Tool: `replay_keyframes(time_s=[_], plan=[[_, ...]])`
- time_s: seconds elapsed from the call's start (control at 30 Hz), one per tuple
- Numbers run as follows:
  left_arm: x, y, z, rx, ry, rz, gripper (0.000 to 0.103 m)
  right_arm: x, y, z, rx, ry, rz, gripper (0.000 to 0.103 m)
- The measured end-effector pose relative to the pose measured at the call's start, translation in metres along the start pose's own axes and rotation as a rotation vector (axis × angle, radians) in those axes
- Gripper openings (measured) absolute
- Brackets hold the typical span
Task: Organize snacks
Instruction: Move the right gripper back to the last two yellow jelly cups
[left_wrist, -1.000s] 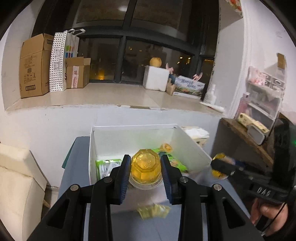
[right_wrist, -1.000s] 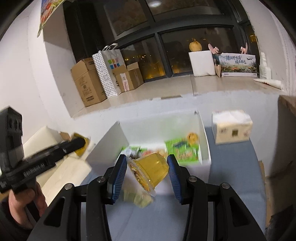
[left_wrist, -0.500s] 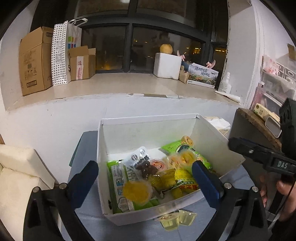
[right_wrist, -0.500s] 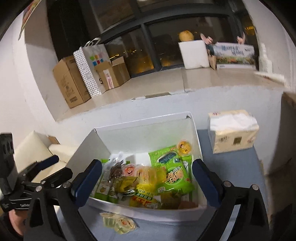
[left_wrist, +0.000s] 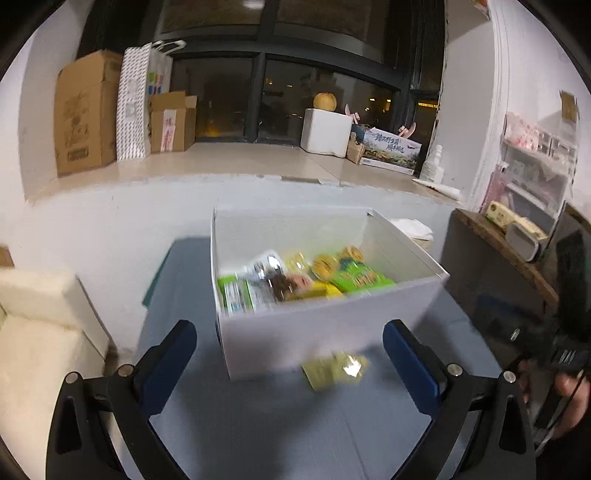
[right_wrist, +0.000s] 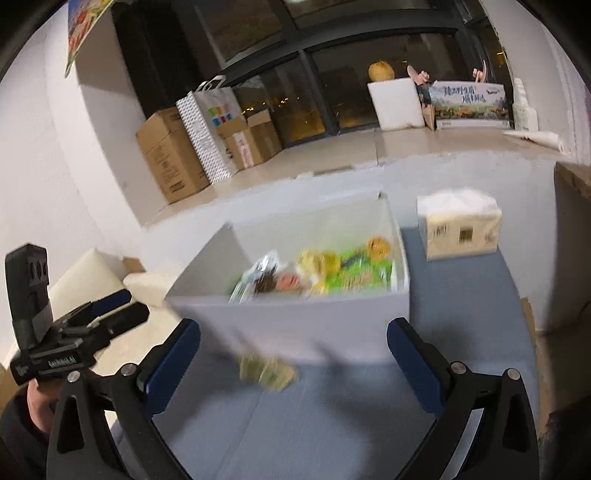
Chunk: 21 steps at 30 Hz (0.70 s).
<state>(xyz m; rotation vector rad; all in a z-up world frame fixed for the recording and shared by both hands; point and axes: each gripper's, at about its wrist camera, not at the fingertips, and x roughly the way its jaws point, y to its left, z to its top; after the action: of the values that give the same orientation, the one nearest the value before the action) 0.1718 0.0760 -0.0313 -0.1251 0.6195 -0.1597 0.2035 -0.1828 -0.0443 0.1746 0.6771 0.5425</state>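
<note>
A white box (left_wrist: 332, 328) (right_wrist: 295, 321) stands on the blue-grey table and holds several snacks: green packets, yellow jelly cups, a clear bag of dark sweets. A small yellow jelly pack (left_wrist: 334, 369) (right_wrist: 267, 371) lies on the table just in front of the box. My left gripper (left_wrist: 288, 363) is wide open in front of the box's near wall, nothing between its fingers. My right gripper (right_wrist: 291, 363) is also wide open and empty, low before the box. Both views are motion-blurred. Each gripper shows at the edge of the other's view, held in a hand.
A tissue pack (right_wrist: 460, 227) sits on the table right of the box. A cream cushion (left_wrist: 40, 321) lies to the left, a wooden shelf (left_wrist: 506, 243) to the right. Cardboard boxes (left_wrist: 86, 110) and a foam box (left_wrist: 325, 129) stand on the window ledge behind.
Both grippers were shut on yellow jelly cups over the box; they opened, the cups dropped in, and both grippers have drawn back and lower in front of the box.
</note>
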Motion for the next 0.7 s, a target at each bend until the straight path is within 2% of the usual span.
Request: replay_keyframes(time_s=[0.13, 0.27, 0.4, 0.7], plan=[[-0.020, -0.005, -0.034, -0.019, 0.002, 0.012, 0.103, 0.005, 0.012, -0.040, -0.012, 0.078, 0.016, 0.103], [-0.033, -0.010, -0.061, -0.041, 0.025, 0.008, 0.103, 0.020, 0.016, -0.057, 0.000, 0.135, 0.042, 0.103], [-0.047, -0.013, -0.083, -0.063, 0.039, 0.003, 0.103, 0.040, 0.018, -0.057, -0.008, 0.162, -0.015, 0.103], [-0.062, -0.004, -0.110, -0.100, 0.070, 0.021, 0.103, 0.095, 0.011, -0.040, 0.046, 0.174, -0.034, 0.103]])
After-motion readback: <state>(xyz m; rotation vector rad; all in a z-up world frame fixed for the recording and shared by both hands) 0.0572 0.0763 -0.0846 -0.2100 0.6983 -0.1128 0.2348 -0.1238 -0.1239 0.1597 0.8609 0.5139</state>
